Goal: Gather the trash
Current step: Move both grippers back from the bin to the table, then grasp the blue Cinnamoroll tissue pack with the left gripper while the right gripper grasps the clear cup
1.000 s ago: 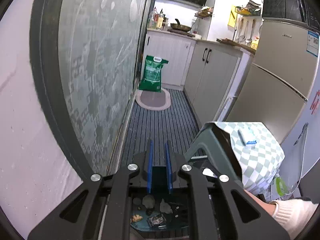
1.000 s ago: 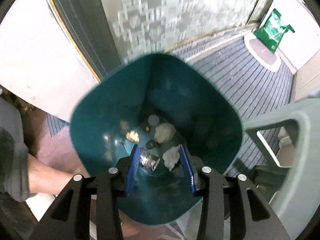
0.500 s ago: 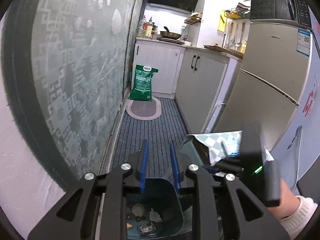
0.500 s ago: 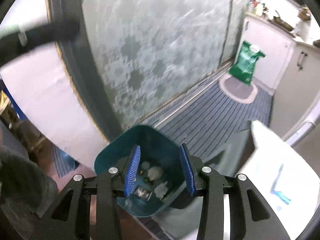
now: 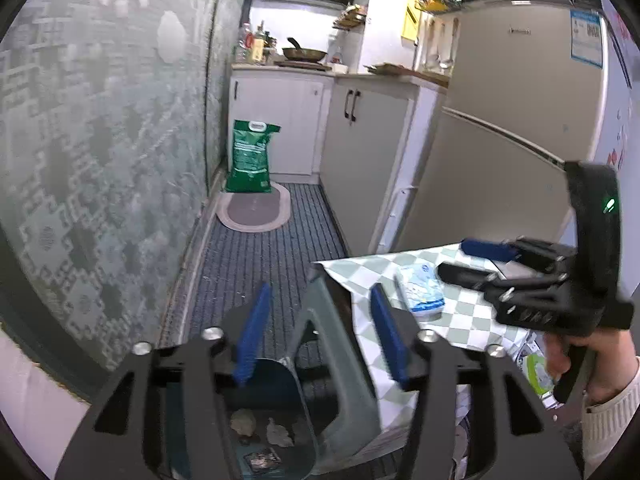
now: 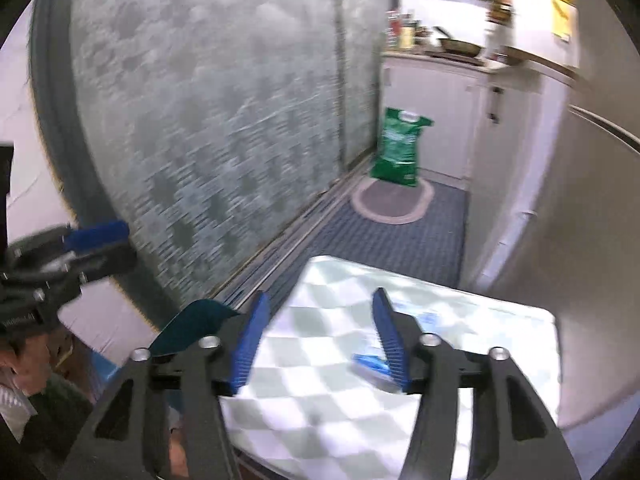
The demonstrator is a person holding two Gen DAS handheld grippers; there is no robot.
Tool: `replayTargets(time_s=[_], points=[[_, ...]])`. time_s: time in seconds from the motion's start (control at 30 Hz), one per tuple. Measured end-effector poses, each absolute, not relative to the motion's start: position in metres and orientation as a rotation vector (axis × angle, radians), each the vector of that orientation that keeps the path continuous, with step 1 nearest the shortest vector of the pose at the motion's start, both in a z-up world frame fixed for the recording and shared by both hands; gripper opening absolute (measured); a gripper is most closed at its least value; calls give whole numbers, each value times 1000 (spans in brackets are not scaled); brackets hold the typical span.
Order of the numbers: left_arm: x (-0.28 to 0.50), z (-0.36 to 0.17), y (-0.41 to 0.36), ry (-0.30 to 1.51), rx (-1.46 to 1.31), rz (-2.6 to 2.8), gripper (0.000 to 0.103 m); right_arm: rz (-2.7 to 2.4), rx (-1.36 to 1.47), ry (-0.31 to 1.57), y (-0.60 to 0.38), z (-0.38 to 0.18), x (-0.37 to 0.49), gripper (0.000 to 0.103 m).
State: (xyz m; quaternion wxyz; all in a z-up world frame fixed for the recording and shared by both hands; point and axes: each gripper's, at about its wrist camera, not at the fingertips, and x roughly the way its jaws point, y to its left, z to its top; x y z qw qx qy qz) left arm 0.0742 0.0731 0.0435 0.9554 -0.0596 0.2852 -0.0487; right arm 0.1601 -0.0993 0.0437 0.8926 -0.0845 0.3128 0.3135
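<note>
A teal trash bin [image 5: 276, 420] stands on the floor below my left gripper [image 5: 316, 336], with crumpled scraps and a dark wrapper inside. The left gripper is open and empty above it. A blue-and-white tissue packet [image 5: 420, 292] lies on the checkered table [image 5: 472, 320]. My right gripper [image 6: 318, 344] is open and empty above that table [image 6: 320, 400], with the packet [image 6: 372, 364] by its right finger. The bin's rim [image 6: 192, 324] shows at the table's left. The right gripper also shows in the left wrist view [image 5: 480, 260].
A grey plastic stool [image 5: 340, 380] stands between bin and table. A patterned glass door [image 5: 100, 160] runs along the left. A green bag [image 5: 250, 156] and oval mat [image 5: 256, 210] lie at the far end. A fridge [image 5: 500, 140] and cabinets line the right.
Both grippers rose away from the bin. The left gripper opened wider. The right gripper swung from over the bin to over the checkered table.
</note>
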Motion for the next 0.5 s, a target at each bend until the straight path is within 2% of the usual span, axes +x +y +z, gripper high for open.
replayTargets(time_s=[0.03, 0.1, 0.17, 0.2, 0.23, 0.5], points=[[80, 40, 66, 586, -124, -107, 67, 627, -156, 644, -112, 45, 162, 74], [87, 35, 56, 603, -124, -119, 72, 591, -129, 628, -132, 46, 164, 85], [96, 28, 43, 621, -119, -135, 78, 561, -100, 625, -150, 43, 166, 90], [100, 24, 36, 633, -111, -142, 84, 550, -87, 627, -159, 42, 167, 92], [104, 20, 28, 643, -98, -143, 88, 539, -74, 627, -167, 41, 168, 93], [136, -14, -32, 714, -13, -179, 89, 494, -8, 659, -225, 29, 166, 93]])
